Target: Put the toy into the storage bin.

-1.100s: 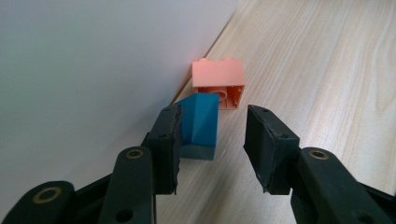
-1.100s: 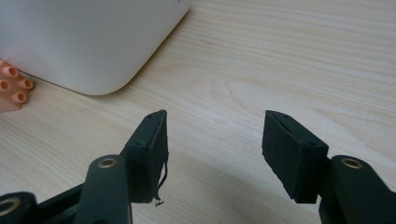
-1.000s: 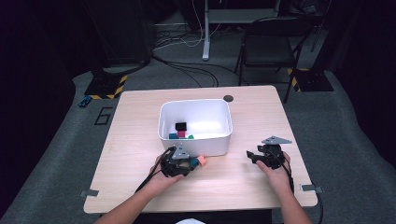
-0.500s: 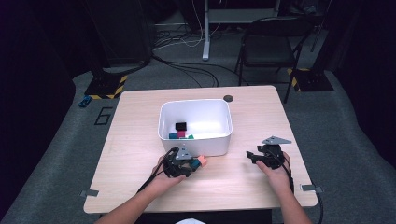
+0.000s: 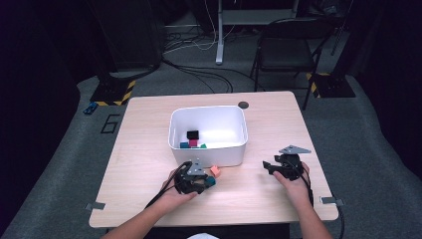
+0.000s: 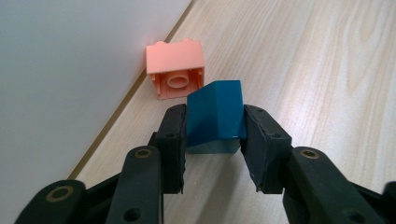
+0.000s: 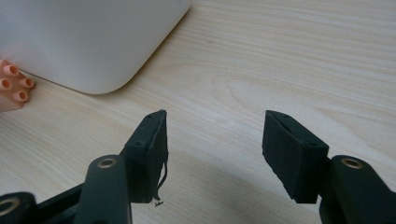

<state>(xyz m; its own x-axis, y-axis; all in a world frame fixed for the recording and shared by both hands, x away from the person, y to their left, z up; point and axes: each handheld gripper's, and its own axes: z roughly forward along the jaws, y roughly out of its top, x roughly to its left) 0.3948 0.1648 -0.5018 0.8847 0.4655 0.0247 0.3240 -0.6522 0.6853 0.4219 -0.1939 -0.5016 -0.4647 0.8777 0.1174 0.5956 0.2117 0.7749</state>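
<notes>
Left gripper view has the left gripper (image 6: 215, 140) grasping a blue block (image 6: 215, 114): both black pads lie flat against its sides, and the jaws have just been closing on it. Its lower part sits in shadow between the jaws, so whether it rests on the table (image 6: 327, 60) or hangs just clear of it cannot be told. Just beyond it lies one pink block (image 6: 176, 70), tipped on its side so its hollow underside faces the camera, close beside the white wall of the bin (image 6: 65, 70).

From the high view, the left gripper (image 5: 205, 182) is at the near edge of the table (image 5: 149, 139), just in front of the bin (image 5: 171, 134), with the blue block (image 5: 211, 181) at its tip and the pink block (image 5: 215, 171) just beyond, near the bin's near wall. The person's hand covers most of the gripper body.

Right gripper view shows the right gripper (image 7: 212, 149) released, jaws wide apart with nothing but bare wood between them. A corner of the bin (image 7: 93, 42) rises at the far left, and the pink block (image 7: 11, 91) is cut off by the left edge, three studs showing. In the high view the right gripper (image 5: 271, 167) rests well to the right of the left one.

Inside the bin lie several small blocks: one black (image 5: 192, 134), one dark red (image 5: 192, 143) and what look like two green (image 5: 185, 145); they crowd together and an exact count is hard. A small dark disc (image 5: 243, 105) sits on the table beyond the bin.
</notes>
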